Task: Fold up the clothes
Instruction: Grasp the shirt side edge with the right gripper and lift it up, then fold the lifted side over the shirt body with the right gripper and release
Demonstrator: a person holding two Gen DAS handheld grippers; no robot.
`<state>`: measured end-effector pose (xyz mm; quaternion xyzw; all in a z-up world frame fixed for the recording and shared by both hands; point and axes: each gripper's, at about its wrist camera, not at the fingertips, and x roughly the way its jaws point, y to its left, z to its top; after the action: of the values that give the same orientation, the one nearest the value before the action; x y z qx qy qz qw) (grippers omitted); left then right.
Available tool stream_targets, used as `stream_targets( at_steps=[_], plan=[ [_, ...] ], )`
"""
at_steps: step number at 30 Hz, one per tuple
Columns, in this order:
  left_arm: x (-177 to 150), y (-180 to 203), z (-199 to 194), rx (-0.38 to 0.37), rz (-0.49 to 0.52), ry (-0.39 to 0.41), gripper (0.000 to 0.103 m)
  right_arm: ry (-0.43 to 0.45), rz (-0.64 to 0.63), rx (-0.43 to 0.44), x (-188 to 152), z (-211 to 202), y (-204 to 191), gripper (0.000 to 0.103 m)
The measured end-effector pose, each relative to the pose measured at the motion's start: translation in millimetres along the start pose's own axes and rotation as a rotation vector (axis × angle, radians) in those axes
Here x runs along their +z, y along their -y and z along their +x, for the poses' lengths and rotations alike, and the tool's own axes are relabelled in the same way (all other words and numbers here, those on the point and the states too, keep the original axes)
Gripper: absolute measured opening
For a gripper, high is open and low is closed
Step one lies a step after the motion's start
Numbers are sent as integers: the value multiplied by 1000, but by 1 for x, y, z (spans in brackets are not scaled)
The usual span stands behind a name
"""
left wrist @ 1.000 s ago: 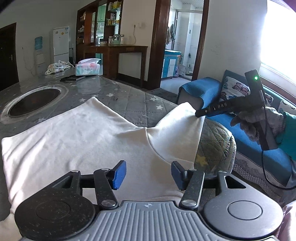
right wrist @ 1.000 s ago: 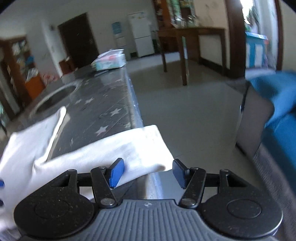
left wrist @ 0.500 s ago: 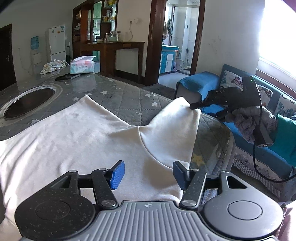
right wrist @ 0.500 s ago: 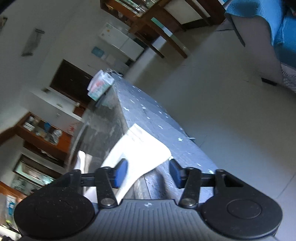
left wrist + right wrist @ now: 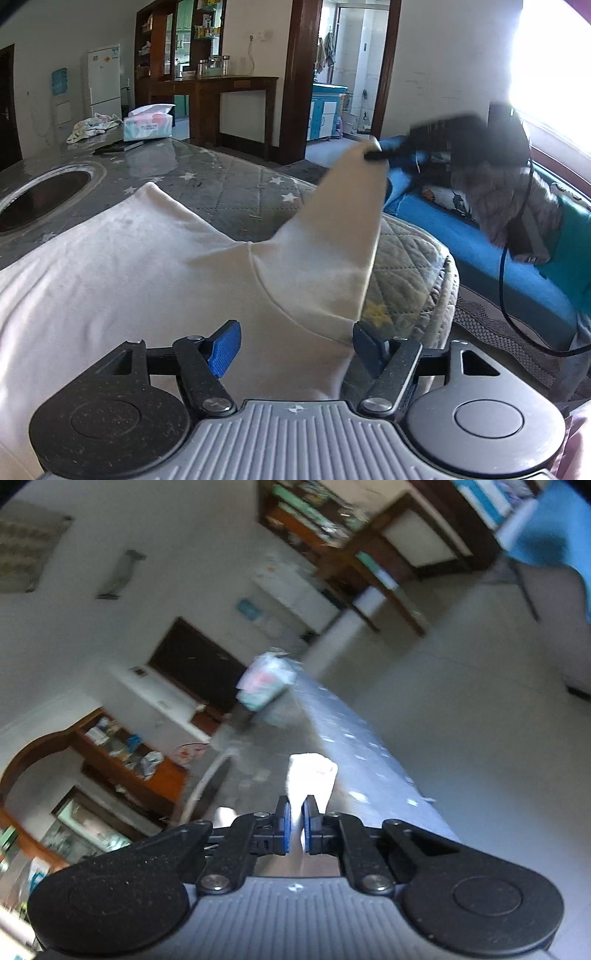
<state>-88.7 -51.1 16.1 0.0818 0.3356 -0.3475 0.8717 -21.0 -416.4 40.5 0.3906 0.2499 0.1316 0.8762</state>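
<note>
The right hand-held gripper (image 5: 294, 827) is pinching the cream fabric garment's (image 5: 155, 266) sleeve; left hand-held gripper (image 5: 293, 345) gaping open. Best carrying it inward from the table (image 5: 221, 184) edge, keeping it taut.

The cream-white garment (image 5: 140, 258) lies spread flat on the quilted grey table, with one sleeve (image 5: 343, 229) lifted up.

White garment (image 5: 140, 266) on quilted table (image 5: 236, 192)
</note>
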Motion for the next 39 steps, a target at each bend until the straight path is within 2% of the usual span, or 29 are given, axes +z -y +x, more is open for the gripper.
stream_targets(
  at_steps=[2,6,9,18,25,32,37,39],
  plan=[
    [-1,3,0,-3,6,3,77,0,-47,35,4,0,-23,6],
    [-4,4,-8,19,2,37,98,-26,-146,115,8,9,-69,6],
    [-5,-2,-21,44,-19,79,103,-69,-220,167,6,19,-102,6],
    [-25,-33,-70,187,-127,169,103,-236,-382,285,-25,67,-192,6],
    [-46,-63,-107,294,-235,226,103,-412,-499,342,-85,90,-244,6],
    [-64,-90,-130,367,-340,254,103,-595,-614,330,-148,103,-263,7],
    [-72,-98,-138,385,-377,265,103,-698,-659,326,-179,107,-263,14],
    [-74,-97,-140,388,-378,269,103,-719,-679,328,-187,105,-264,24]
  ],
)
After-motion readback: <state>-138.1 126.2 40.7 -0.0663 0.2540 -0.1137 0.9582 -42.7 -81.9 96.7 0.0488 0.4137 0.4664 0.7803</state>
